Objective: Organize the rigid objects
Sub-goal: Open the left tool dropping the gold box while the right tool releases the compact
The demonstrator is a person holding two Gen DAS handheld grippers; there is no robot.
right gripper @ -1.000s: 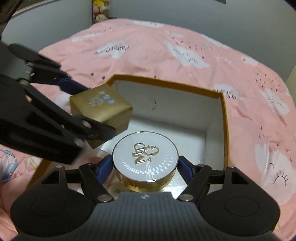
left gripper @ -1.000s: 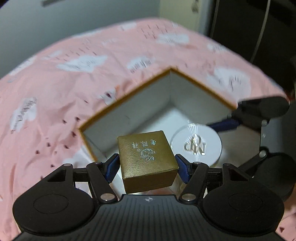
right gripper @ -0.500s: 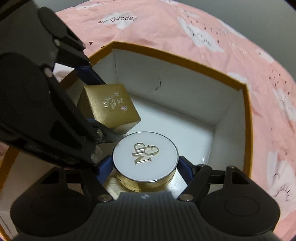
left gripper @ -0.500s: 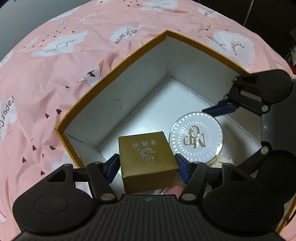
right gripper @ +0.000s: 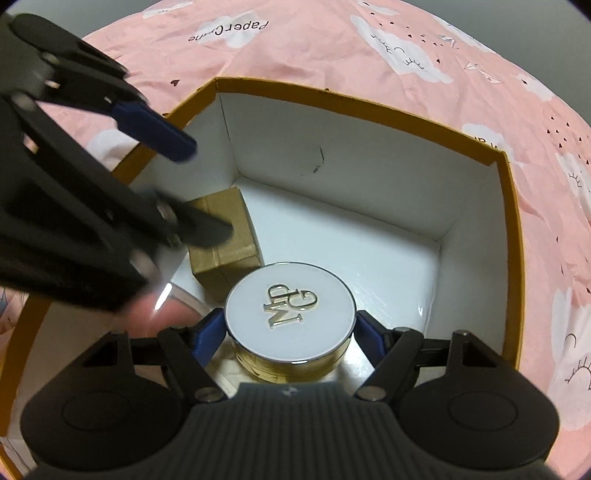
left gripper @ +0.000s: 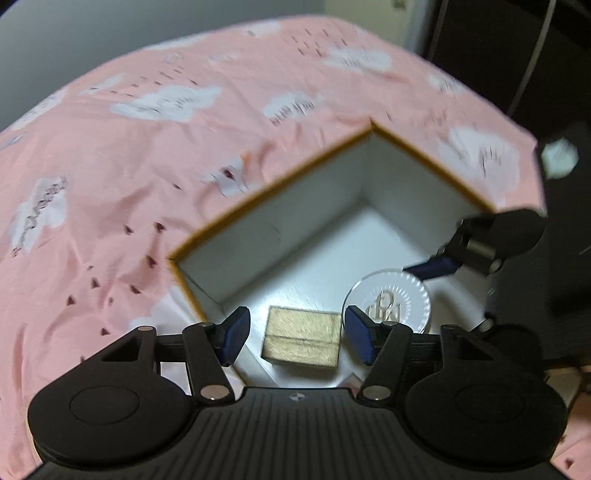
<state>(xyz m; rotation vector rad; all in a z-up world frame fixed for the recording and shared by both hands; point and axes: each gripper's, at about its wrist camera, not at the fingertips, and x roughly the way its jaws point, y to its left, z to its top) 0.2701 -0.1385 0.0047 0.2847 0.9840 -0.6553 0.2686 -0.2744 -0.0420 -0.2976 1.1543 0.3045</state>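
A small gold box (left gripper: 301,338) lies on the white floor of an open gold-rimmed carton (left gripper: 280,184). My left gripper (left gripper: 297,338) is open above it, its blue pads apart from the box's sides. In the right wrist view the gold box (right gripper: 225,236) sits at the carton's (right gripper: 369,107) left side, partly hidden by the left gripper (right gripper: 177,184). My right gripper (right gripper: 290,332) is shut on a round white-topped gold compact (right gripper: 290,319), low inside the carton. The compact also shows in the left wrist view (left gripper: 388,302).
The carton rests on a pink bedsheet with white clouds (left gripper: 147,147). A grey wall (right gripper: 480,22) stands behind the bed. Dark furniture and a cable (left gripper: 532,59) lie at the far right.
My left gripper has opened and let go of the gold box, which now lies on the carton floor. The left gripper has pulled up and back. The right gripper still holds the compact.
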